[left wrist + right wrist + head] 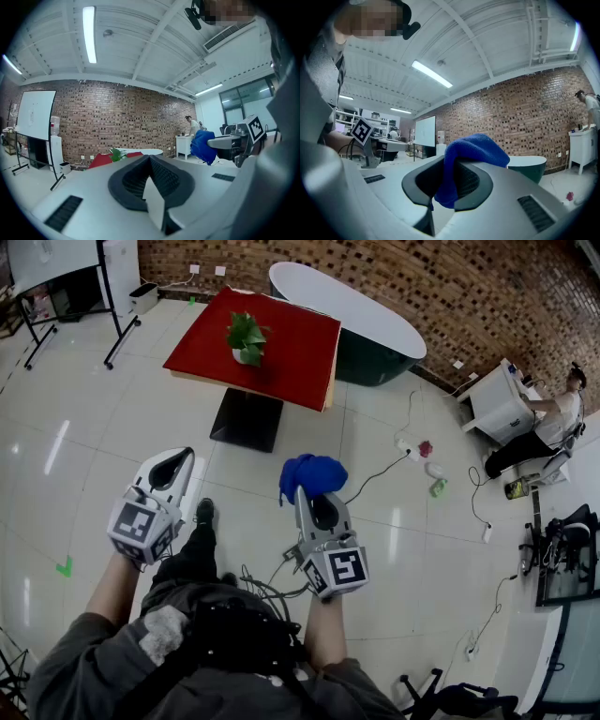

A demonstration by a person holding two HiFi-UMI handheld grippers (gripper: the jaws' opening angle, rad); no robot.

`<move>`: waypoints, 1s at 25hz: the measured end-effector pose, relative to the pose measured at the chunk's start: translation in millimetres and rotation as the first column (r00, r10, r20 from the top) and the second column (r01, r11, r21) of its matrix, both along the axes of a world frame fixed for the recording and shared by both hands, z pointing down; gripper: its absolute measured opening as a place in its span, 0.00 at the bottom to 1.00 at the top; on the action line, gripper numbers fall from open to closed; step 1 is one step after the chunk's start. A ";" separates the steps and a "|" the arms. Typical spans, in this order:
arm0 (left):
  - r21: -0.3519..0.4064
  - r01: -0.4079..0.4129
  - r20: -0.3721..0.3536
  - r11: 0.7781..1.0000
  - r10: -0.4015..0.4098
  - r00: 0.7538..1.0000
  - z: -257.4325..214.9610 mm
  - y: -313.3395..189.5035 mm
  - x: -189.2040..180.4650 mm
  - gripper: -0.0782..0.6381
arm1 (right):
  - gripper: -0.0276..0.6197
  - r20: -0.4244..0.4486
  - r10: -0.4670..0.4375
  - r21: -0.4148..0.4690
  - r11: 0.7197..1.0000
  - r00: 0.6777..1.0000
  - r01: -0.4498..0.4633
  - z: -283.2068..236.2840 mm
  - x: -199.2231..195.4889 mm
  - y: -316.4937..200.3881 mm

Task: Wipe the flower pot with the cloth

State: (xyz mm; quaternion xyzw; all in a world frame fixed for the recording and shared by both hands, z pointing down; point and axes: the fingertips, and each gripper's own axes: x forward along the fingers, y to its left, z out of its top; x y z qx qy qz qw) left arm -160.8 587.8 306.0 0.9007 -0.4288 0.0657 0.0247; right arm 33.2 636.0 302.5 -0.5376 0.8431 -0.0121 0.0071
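The right hand-held gripper [449,183] has its jaws closed on a bunched blue cloth [474,149], which bulges up and forward past the tips. It is held about level, out in front of the person. The left hand-held gripper [151,165] is closed with nothing between its jaws (its own view shows only the bare pads meeting), and it hangs beside the right one, the two apart at roughly the same height.

Beyond both lies open tiled floor [84,427]. The pot [248,356], small and white with a green plant [246,332] in it, stands upright on the red top of a table [300,357] well ahead of the person, far from either gripper.

So the step in hand looks like the approach: the cloth is gripped and no wiping has begun. The next move calls for crossing the floor to the table, then bringing the cloth against the pot's side. The free left gripper could steady the pot, which looks light enough to slide or tip under a rub. The leaves overhang the rim, so the cloth probably needs to come in low.
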 end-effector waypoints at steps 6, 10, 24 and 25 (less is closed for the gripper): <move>0.004 -0.019 0.014 1.000 0.019 1.000 16.9 -61.7 -1.2 0.12 | 0.14 -0.019 0.008 -0.011 1.000 1.000 -0.008 13.6 -1.9 -57.2; 0.001 -0.027 0.017 1.000 0.027 0.999 38.1 -129.1 4.1 0.12 | 0.14 -0.043 0.015 -0.018 1.000 0.999 -0.015 28.3 -0.2 -123.4; -0.075 -0.072 0.071 0.995 0.077 0.994 128.9 -423.7 -7.8 0.22 | 0.14 -0.065 0.100 -0.075 0.992 0.993 -0.105 46.3 -28.0 -402.7; -0.076 -0.079 0.084 0.994 0.085 0.993 135.8 -441.6 -10.1 0.22 | 0.14 -0.068 0.105 -0.077 0.991 0.992 -0.110 45.7 -32.7 -421.9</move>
